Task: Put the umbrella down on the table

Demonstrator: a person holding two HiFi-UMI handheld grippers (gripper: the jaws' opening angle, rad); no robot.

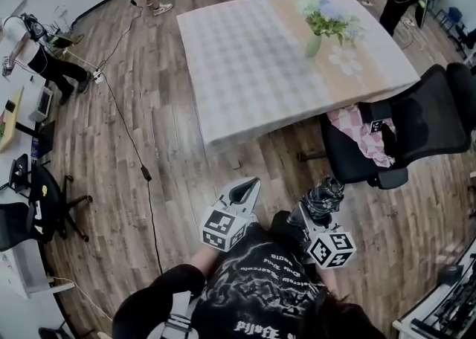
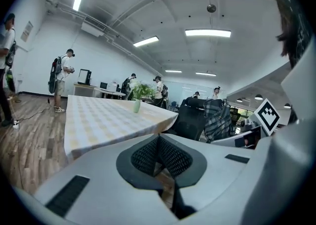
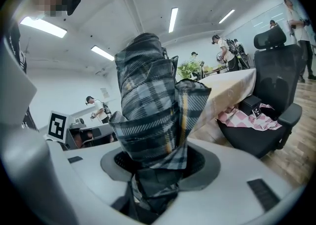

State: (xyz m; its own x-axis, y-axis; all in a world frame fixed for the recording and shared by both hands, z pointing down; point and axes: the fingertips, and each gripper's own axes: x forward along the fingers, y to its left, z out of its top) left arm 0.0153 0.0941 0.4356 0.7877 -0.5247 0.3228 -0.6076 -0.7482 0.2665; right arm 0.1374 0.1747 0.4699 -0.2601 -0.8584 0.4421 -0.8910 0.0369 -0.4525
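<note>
Two tongs are hanging over the wood floor [image 1: 149,122], short of the table's [image 1: 245,77] near edge, neither touching it. My right tongs [image 1: 320,207] are clamping a folded plaid umbrella [image 3: 148,105], jaws part-way apart around its bundled cloth. The umbrella is standing up out of them, pointing toward the table and well clear of its top. My left tongs [image 1: 244,195] are sitting with jaws together, gripping nothing. One vase of flowers [image 1: 318,33] is standing on the table's far right part.

L claw [image 2: 159,139] prob. shut, table [image 2: 96,120] ahead
</note>
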